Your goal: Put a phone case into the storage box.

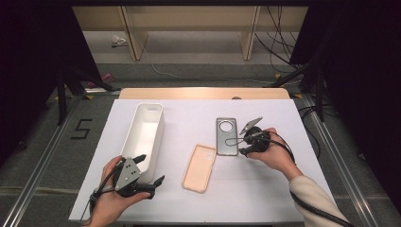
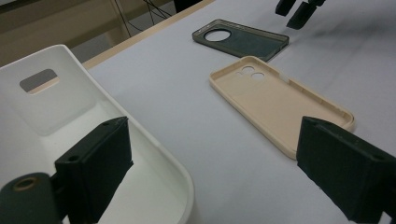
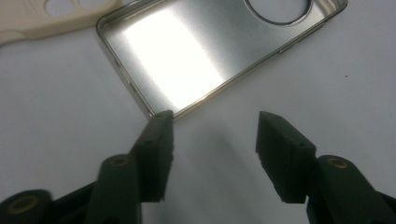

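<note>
The right hand-held gripper [image 3: 215,135] stands half open and empty, one jaw tip at the grey phone case [image 3: 196,51] corner.

The left black two-jaw claw [image 1: 150,170] carries a grey three-cornered plate with small screws on top, and a black cable trails from it. The right black claw [image 1: 244,143] has the same plate and cable; brass-coloured screws sit in its blocky jaws. A cream long sleeve [image 1: 309,195] covers the right forearm.

High view overhead; gripper views low, close; share grey case [image 1: 226,136].
</note>
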The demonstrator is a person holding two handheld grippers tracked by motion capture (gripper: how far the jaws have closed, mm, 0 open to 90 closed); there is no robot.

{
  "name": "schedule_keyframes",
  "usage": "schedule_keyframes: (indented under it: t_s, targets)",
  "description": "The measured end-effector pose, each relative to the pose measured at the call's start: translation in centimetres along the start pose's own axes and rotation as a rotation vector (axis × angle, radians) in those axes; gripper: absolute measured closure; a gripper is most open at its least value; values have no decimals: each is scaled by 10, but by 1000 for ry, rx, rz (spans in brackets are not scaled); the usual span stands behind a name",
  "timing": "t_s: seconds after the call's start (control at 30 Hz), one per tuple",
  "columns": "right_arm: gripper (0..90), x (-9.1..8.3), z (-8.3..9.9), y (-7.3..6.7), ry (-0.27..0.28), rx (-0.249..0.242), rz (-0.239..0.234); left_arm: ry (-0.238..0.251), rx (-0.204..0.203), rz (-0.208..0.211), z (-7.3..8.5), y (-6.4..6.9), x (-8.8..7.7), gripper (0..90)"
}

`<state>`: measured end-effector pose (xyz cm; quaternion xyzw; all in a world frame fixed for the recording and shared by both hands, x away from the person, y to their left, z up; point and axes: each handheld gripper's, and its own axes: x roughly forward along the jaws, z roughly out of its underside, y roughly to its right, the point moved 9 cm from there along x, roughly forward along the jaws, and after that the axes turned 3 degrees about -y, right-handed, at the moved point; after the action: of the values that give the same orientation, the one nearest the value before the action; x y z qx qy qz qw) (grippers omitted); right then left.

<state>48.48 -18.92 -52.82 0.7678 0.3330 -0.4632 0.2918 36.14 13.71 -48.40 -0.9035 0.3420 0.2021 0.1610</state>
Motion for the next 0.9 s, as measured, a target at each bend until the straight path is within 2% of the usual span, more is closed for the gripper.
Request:
schedule_keyframes:
  t_s: [0.13,0.17,0.2,0.23,0.3,0.43,0.47,0.5,0.6,0.63,0.77,0.87,0.9]
  targets:
    - [376,-1,0,2,-10,-74,44,0,0,0,0,0,0,99]
    - [376,-1,0,2,-10,-74,44,0,0,0,0,0,0,99]
    - [352,-3,-2,2,-12,-110,60,-1,0,0,0,0,0,99]
    - [352,-3,-2,2,-12,-110,60,-1,2,0,0,0,0,99]
    - [315,-6,-5,0,-10,-143,64,-1,2,0,0,0,0,99]
    - [276,-5,-7,-4,-40,-212,77,-1,3,2,0,2,0,99]
    - [275,-3,-8,-6,-58,-247,87,-1,5,1,-1,2,-1,99]
    - [275,-3,-8,-6,-58,-247,87,-1,5,1,-1,2,-1,99]
    - [266,-1,-13,-9,-76,-297,93,-3,5,1,0,2,0,99]
    - [266,-1,-13,-9,-76,-297,93,-3,5,1,0,2,0,98]
    - [260,4,-19,-13,-108,-353,101,0,4,1,-1,2,0,98]
    - [296,5,-24,-16,-123,-405,97,0,6,2,-1,3,0,98]
    - [296,5,-24,-16,-123,-405,97,0,6,2,-1,3,0,98]
